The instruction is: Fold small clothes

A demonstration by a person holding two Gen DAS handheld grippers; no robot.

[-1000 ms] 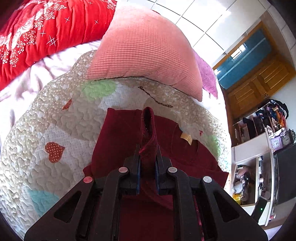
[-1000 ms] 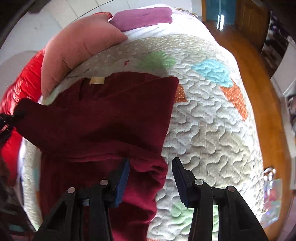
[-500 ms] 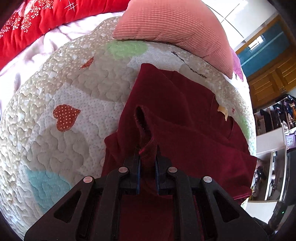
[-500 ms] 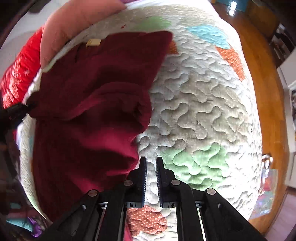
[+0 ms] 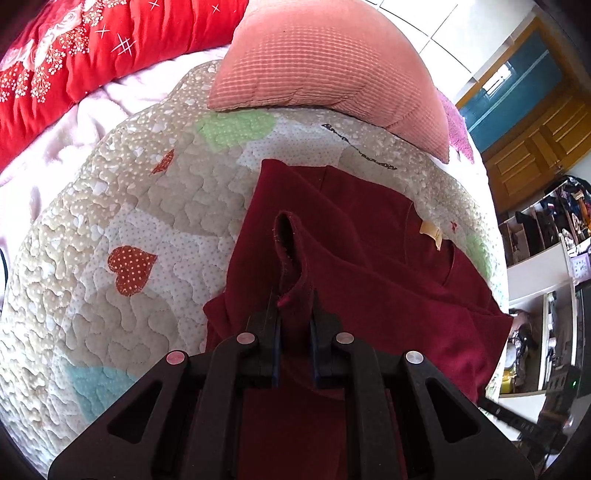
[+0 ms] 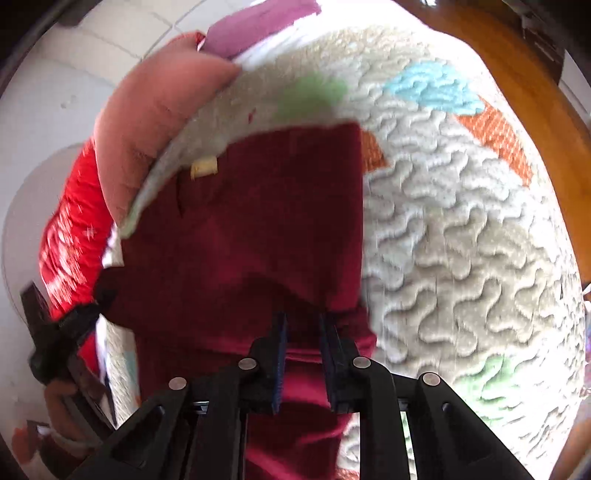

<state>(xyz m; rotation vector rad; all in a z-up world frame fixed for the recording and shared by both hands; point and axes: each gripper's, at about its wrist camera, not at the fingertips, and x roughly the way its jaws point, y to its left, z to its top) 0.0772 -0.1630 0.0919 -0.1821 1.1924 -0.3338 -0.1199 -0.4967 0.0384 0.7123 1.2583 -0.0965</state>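
A dark red top (image 5: 369,258) lies on the patchwork quilt (image 5: 129,206), its tan neck label (image 5: 430,230) showing. My left gripper (image 5: 293,306) is shut on the top's sleeve cuff (image 5: 290,251), which stands up in a loop over the body of the top. In the right wrist view the top (image 6: 277,206) is blurred. My right gripper (image 6: 301,321) hangs over its near right edge, the jaws a little apart and opening. Red cloth shows in the gap; the pads do not press on it. The left gripper (image 6: 70,328) appears at the far left.
A pink pillow (image 5: 321,62) lies just beyond the top, with a purple one (image 6: 258,22) behind it. A red flowered blanket (image 5: 74,48) is at the far left. Wooden floor (image 6: 517,74) and shelves (image 5: 546,258) lie past the bed's right side.
My left gripper sank with the sleeve cuff toward the top. My right gripper let go of the folded edge, shut empty over the quilt, then swung left over the top with jaws parting.
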